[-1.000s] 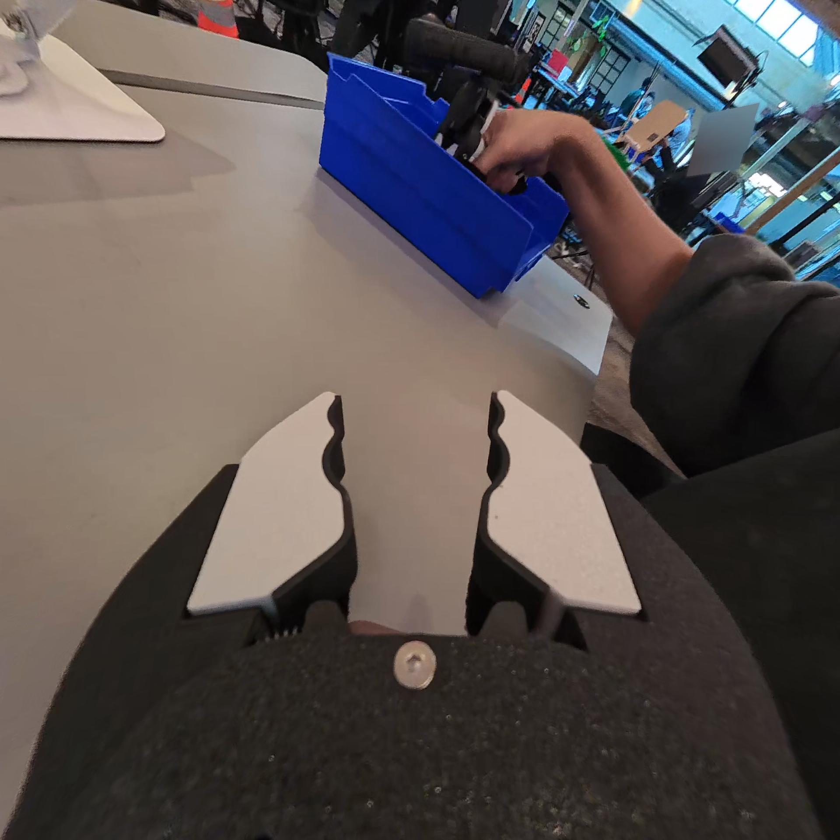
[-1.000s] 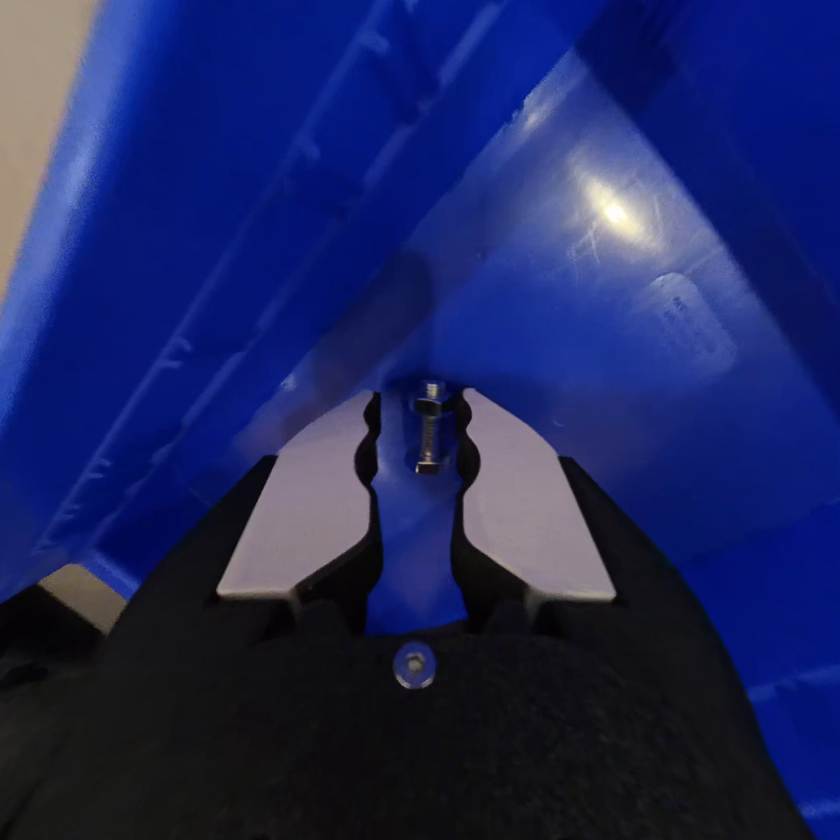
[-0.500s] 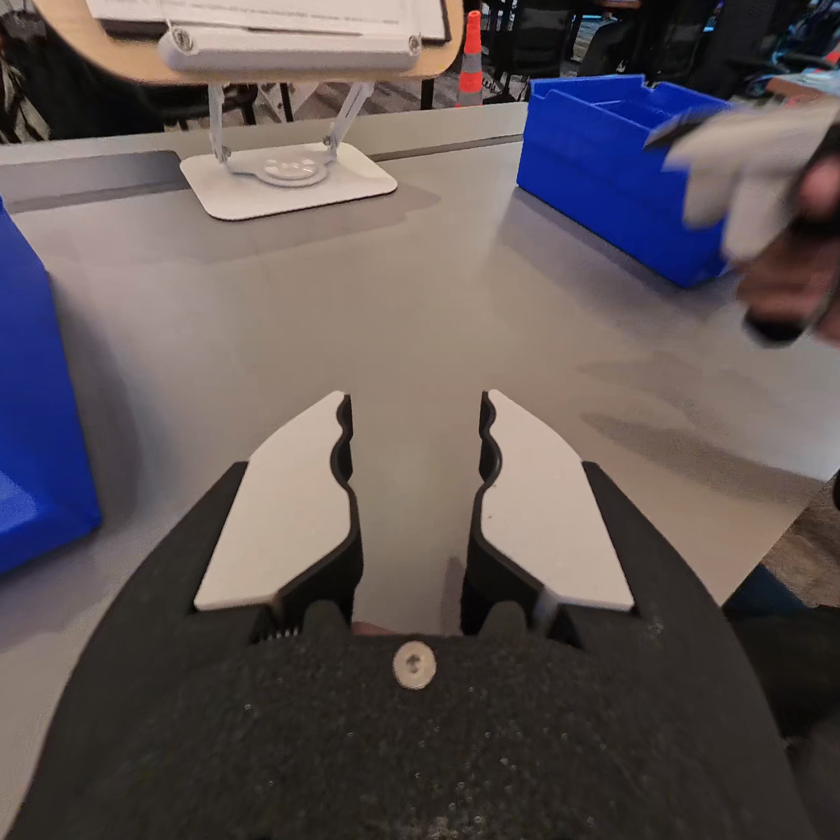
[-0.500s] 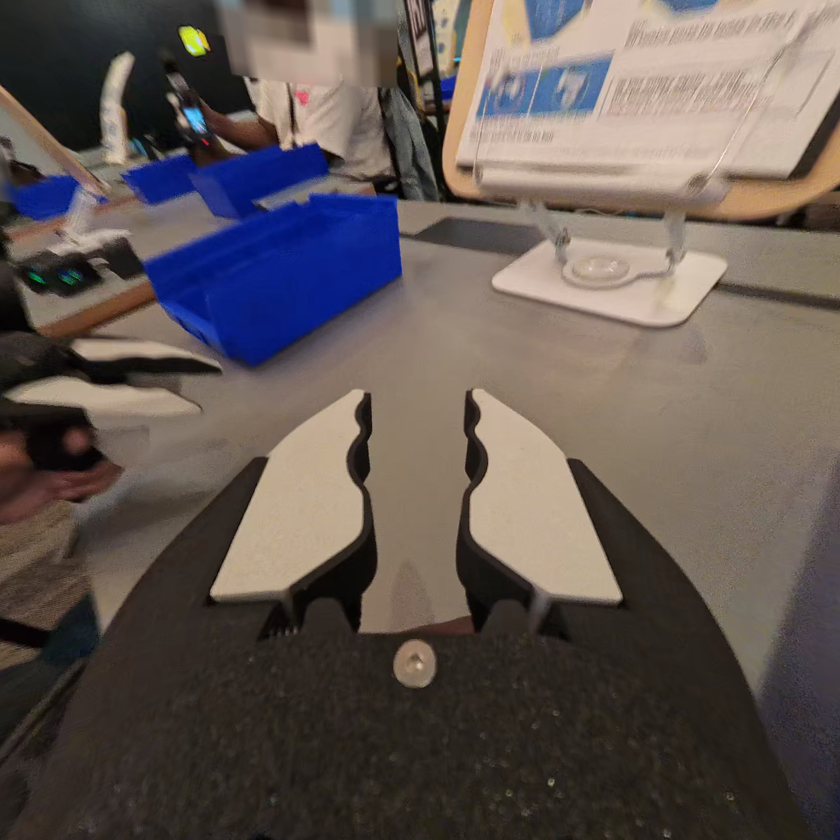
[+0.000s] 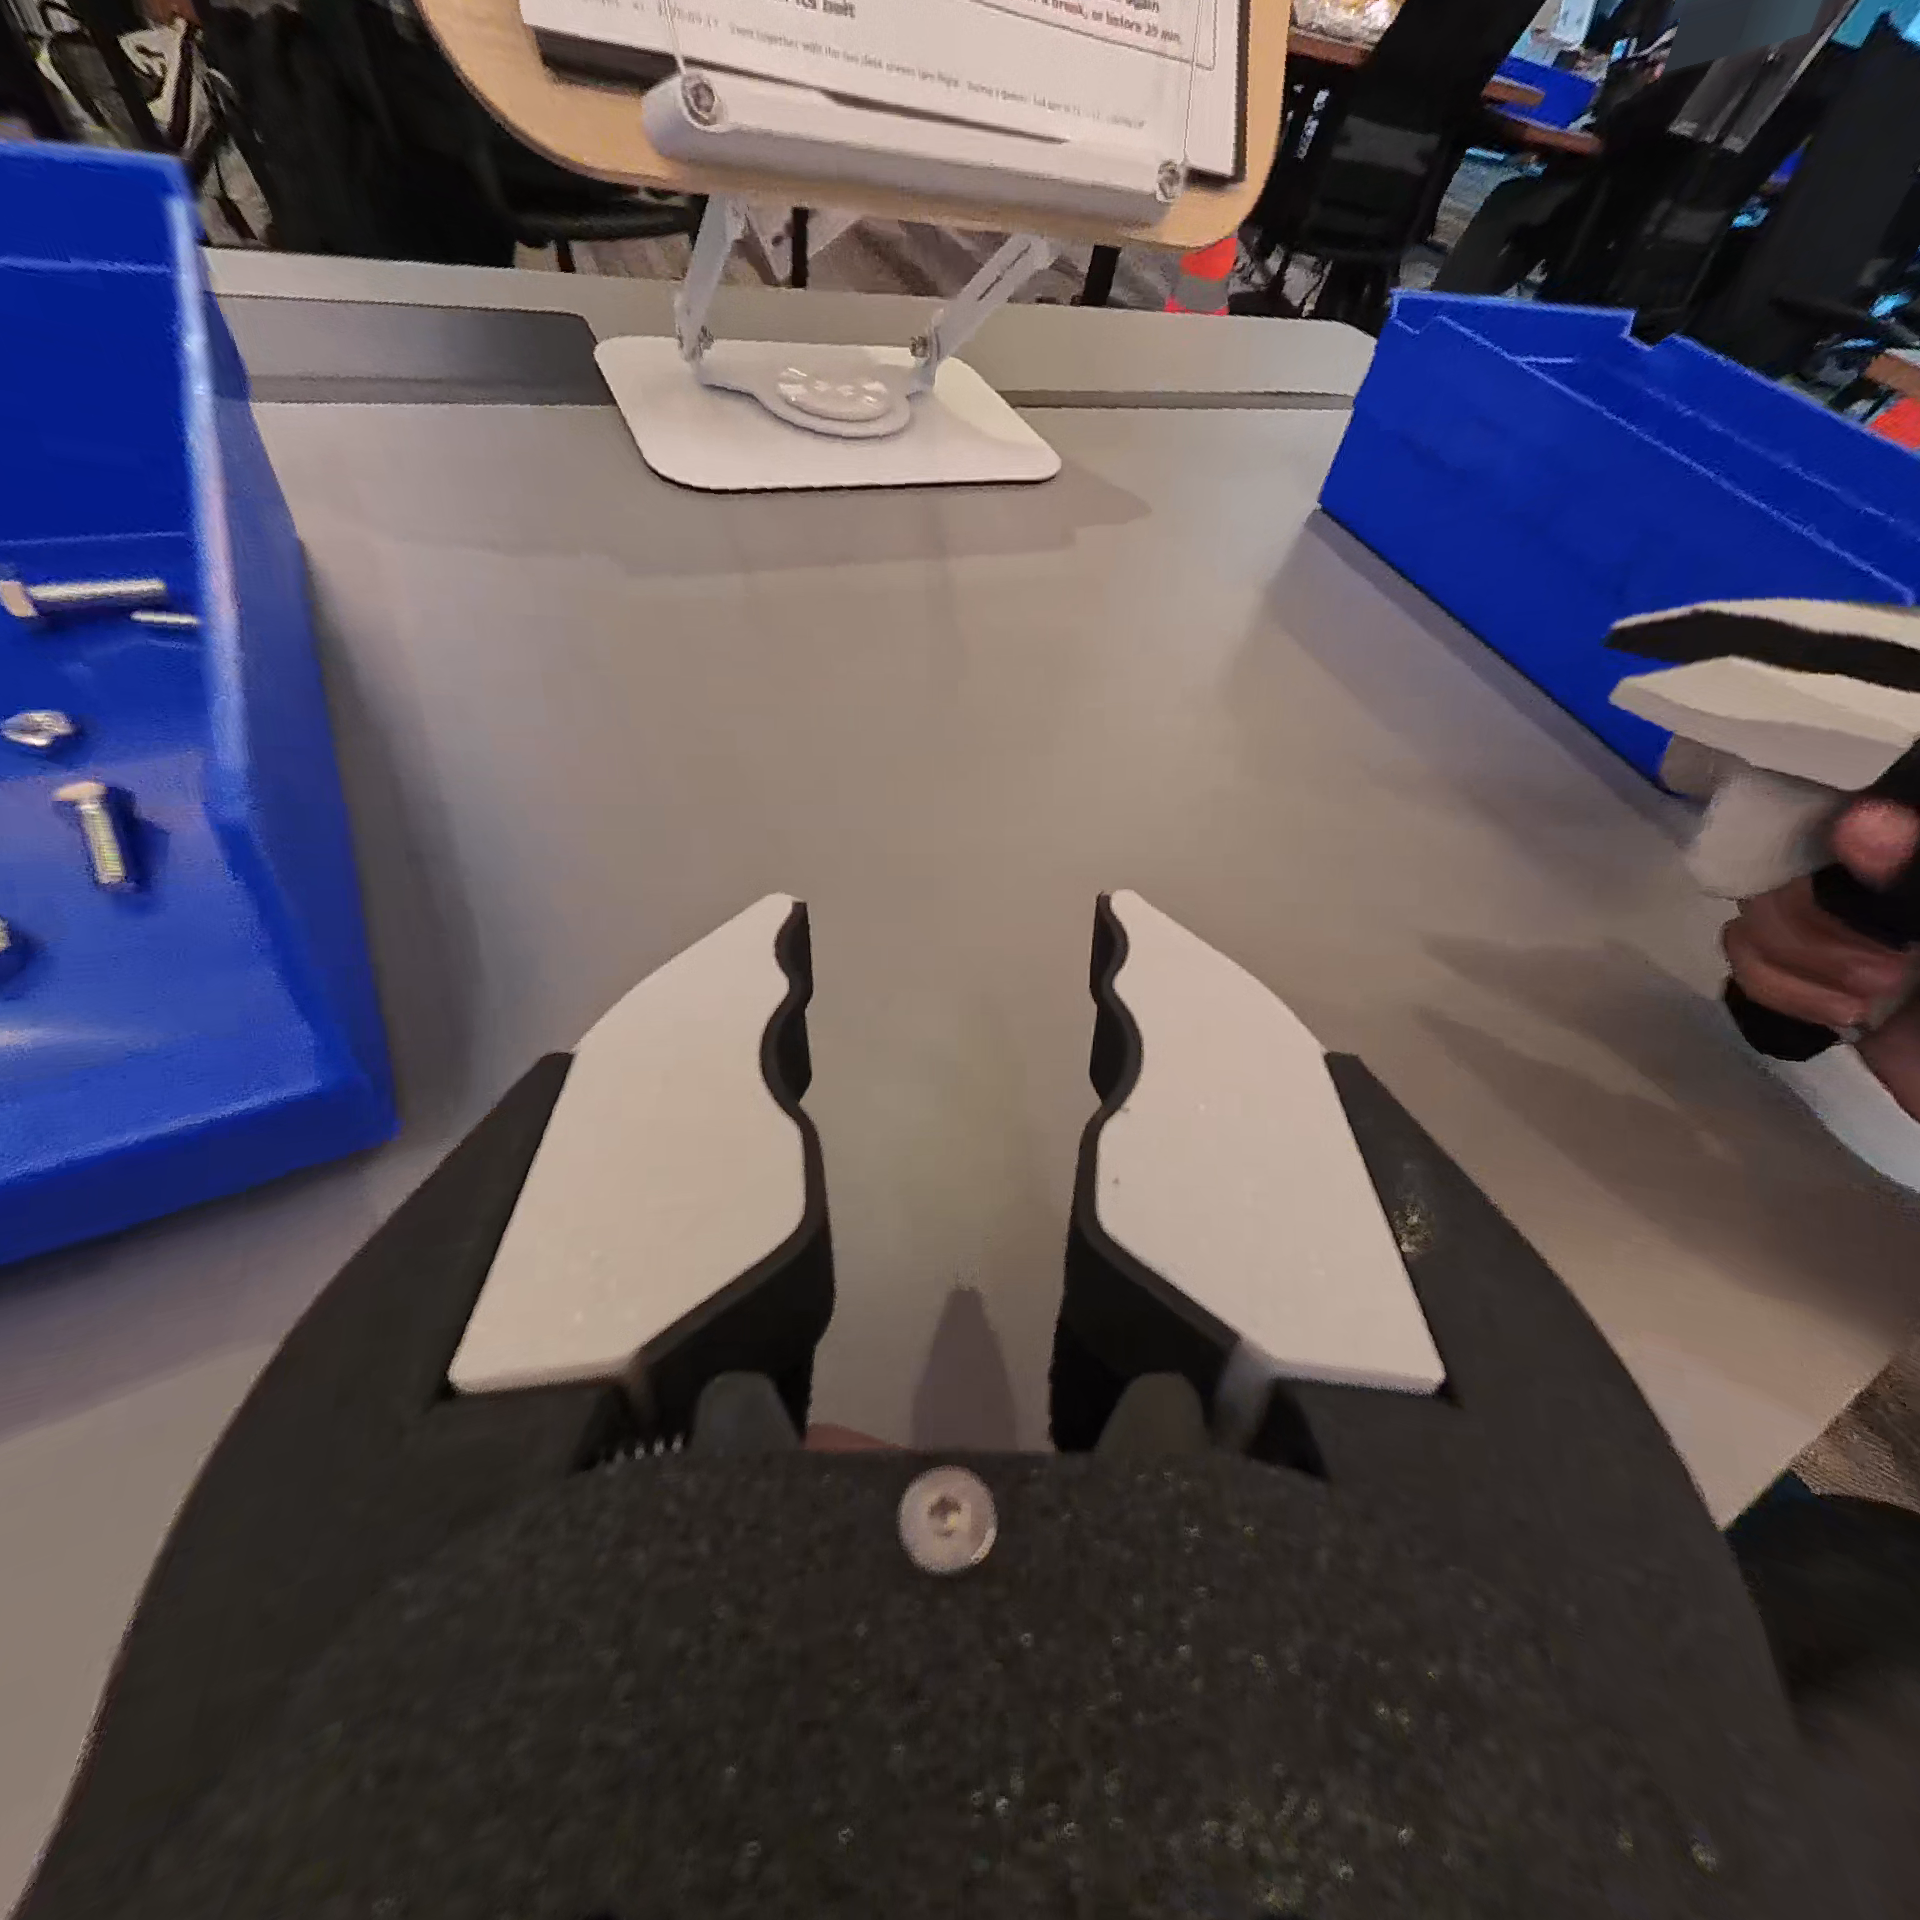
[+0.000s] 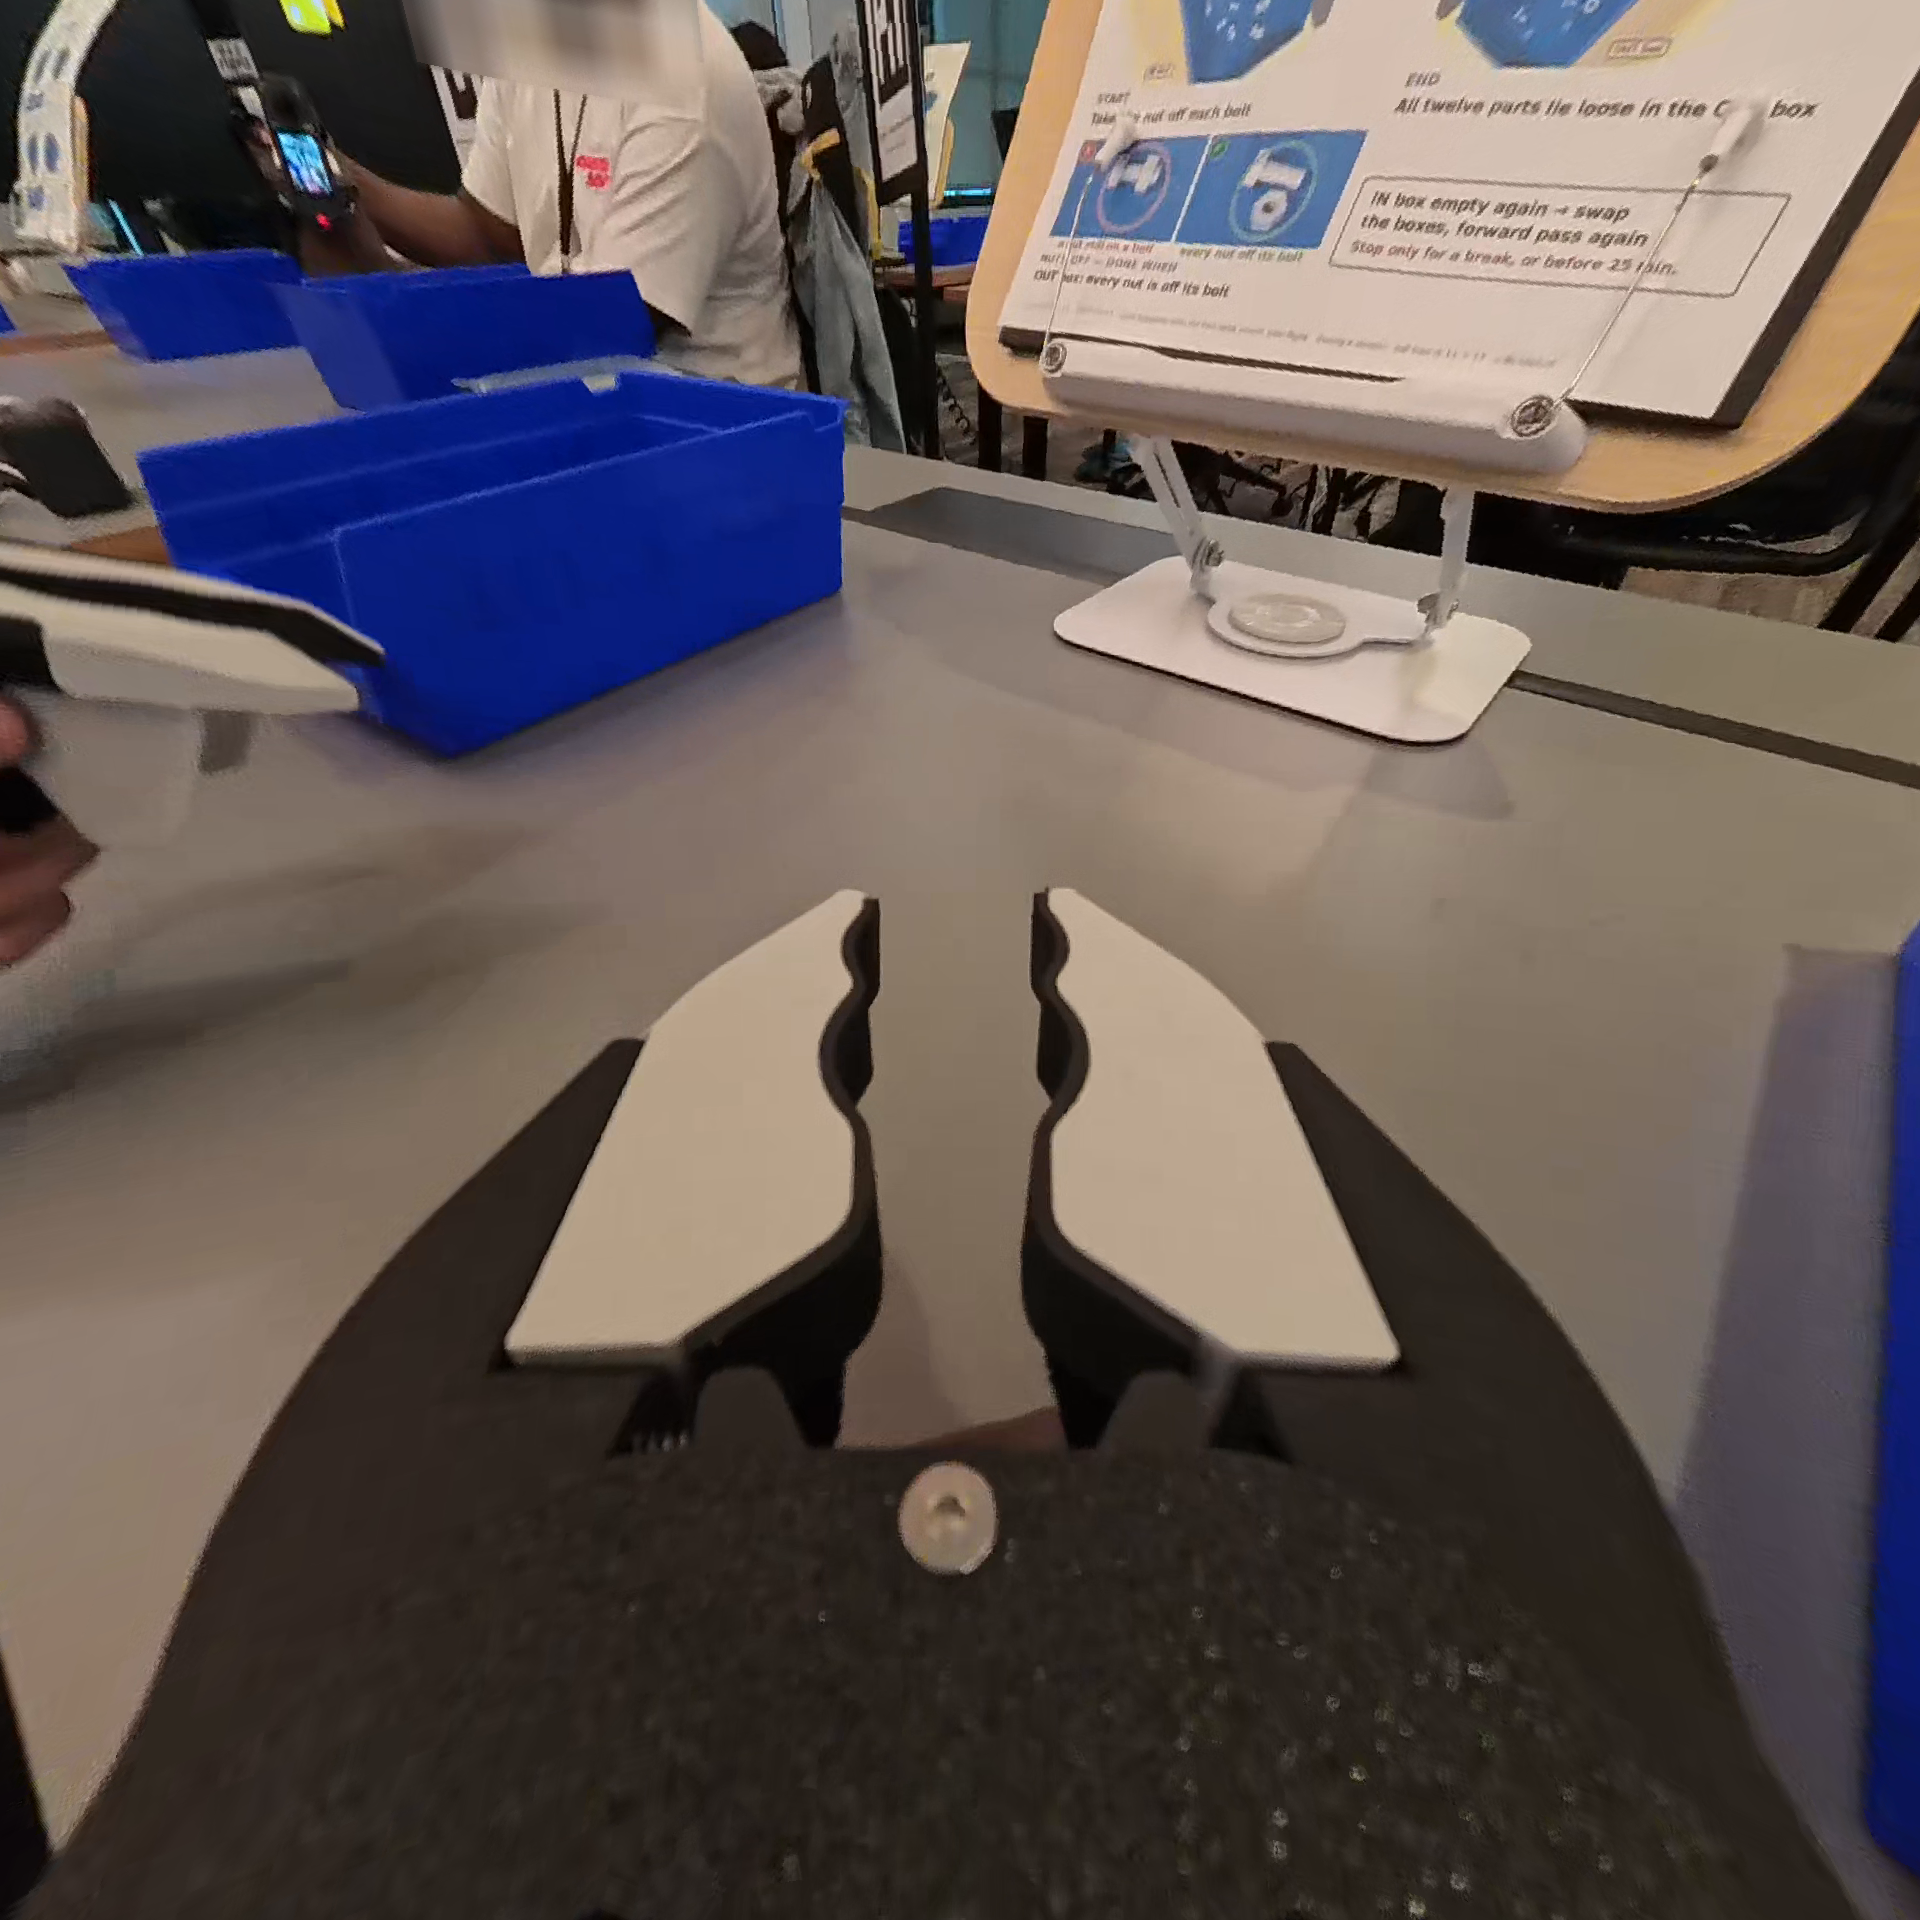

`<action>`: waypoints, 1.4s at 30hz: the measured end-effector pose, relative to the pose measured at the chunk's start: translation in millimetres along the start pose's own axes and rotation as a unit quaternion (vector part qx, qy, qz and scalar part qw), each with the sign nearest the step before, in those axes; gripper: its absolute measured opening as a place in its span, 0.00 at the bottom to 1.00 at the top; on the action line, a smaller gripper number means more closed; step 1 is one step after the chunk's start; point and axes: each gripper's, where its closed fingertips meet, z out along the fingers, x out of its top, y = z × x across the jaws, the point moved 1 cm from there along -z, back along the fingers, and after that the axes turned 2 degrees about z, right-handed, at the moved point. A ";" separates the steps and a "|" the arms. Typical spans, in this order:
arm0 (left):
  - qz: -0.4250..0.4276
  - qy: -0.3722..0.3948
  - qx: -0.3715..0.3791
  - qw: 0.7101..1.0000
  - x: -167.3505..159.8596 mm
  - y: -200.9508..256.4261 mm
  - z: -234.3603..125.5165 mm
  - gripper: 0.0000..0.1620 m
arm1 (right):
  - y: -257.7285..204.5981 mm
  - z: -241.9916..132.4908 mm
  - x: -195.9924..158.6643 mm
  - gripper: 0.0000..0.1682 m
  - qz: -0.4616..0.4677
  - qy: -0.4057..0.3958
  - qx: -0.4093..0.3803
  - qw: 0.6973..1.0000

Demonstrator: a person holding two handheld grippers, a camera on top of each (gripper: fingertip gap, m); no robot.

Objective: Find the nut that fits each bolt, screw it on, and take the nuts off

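The tabletop [image 5: 935,727] is flat, grey and smooth, with a darker strip along its far side. Behind it the room is busy, with dark chairs and other tables.

In the left wrist view, a blue bin [image 5: 260,831] sits at the left edge. Inside it lie loose metal parts: one long bolt [image 5: 88,595] near the back, a small nut [image 5: 40,727] closer in, and a short bolt [image 5: 99,831] nearer still. They lie apart from each other. In the middle, the left gripper [image 5: 948,914] hangs over bare tabletop. Its jaws are wide apart and hold nothing. Past it stands a white stand [image 5: 831,416] that holds up a wooden board with a printed sheet. On the right sits a second blue bin [image 5: 1558,499]. The right gripper [image 5: 1662,665] pokes in at the right edge, held by a hand [image 5: 1829,956].

The right wrist view shows things the other does not. At the far left, a person in a white shirt [image 6: 623,187] stands behind more blue bins [image 6: 208,301]. This view also looks into the left bin, but the bolts are hidden there. The right gripper's jaws are partly open, narrower than the left's, and hold nothing.
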 end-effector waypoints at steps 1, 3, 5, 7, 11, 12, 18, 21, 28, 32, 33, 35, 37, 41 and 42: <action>0.000 -0.002 0.008 1.000 1.9 -2.8 -3.0 0.32 | 1.7 -2.4 0.3 0.16 -0.008 0.001 -0.005 1.000; -0.017 -0.008 0.005 1.000 5.4 -3.0 -12.1 0.31 | 3.7 -5.5 3.2 0.16 -0.008 0.010 -0.006 1.000; -0.034 -0.017 -0.014 0.999 13.2 -0.9 -26.1 0.30 | 3.4 -5.4 6.1 0.15 0.001 0.019 0.004 1.000; -0.013 -0.041 -0.025 0.999 24.7 -10.8 -42.2 0.30 | 4.2 -3.5 4.6 0.15 0.001 0.014 0.007 1.000; 0.107 -0.143 0.031 0.983 44.5 -80.8 -59.1 0.29 | 5.2 2.7 -7.1 0.15 -0.036 -0.015 0.004 0.999; 0.138 -0.176 0.048 0.974 46.8 -102.0 -56.1 0.28 | 5.5 4.5 -11.9 0.15 -0.047 -0.025 0.002 0.999; 0.235 -0.392 0.029 0.889 13.6 -193.7 1.5 0.29 | 4.3 4.0 -12.7 0.13 -0.044 -0.027 0.009 0.999; 0.260 -0.465 0.014 0.846 -10.3 -213.8 19.2 0.28 | 8.8 -0.4 -13.6 0.13 -0.036 -0.026 0.002 0.999; 0.262 -0.513 -0.006 0.818 -35.2 -227.5 32.7 0.28 | 15.1 -5.3 -10.9 0.12 0.011 -0.015 0.007 1.000; 0.235 -0.495 -0.022 0.836 -36.1 -225.1 39.1 0.14 | 14.8 -5.1 -11.3 0.11 0.024 -0.014 0.013 1.000; 0.241 -0.495 -0.025 0.835 -37.0 -224.9 38.8 0.11 | 14.6 -4.9 -12.0 0.11 0.024 -0.016 0.012 1.000; 0.241 -0.496 -0.030 0.834 -37.6 -224.1 36.5 0.11 | 13.8 -4.9 -12.5 0.11 0.022 -0.018 0.011 1.000; 0.243 -0.498 -0.027 0.832 -36.9 -228.2 30.6 0.11 | 12.6 -5.4 -12.6 0.11 0.018 -0.019 0.011 1.000; 0.238 -0.446 -0.035 0.862 -7.6 -216.3 16.2 0.11 | 11.8 -6.6 -12.4 0.10 0.012 -0.017 0.006 1.000; 0.243 -0.421 -0.051 0.872 6.3 -201.2 12.8 0.10 | 11.8 -6.4 -12.3 0.10 0.013 -0.017 0.006 1.000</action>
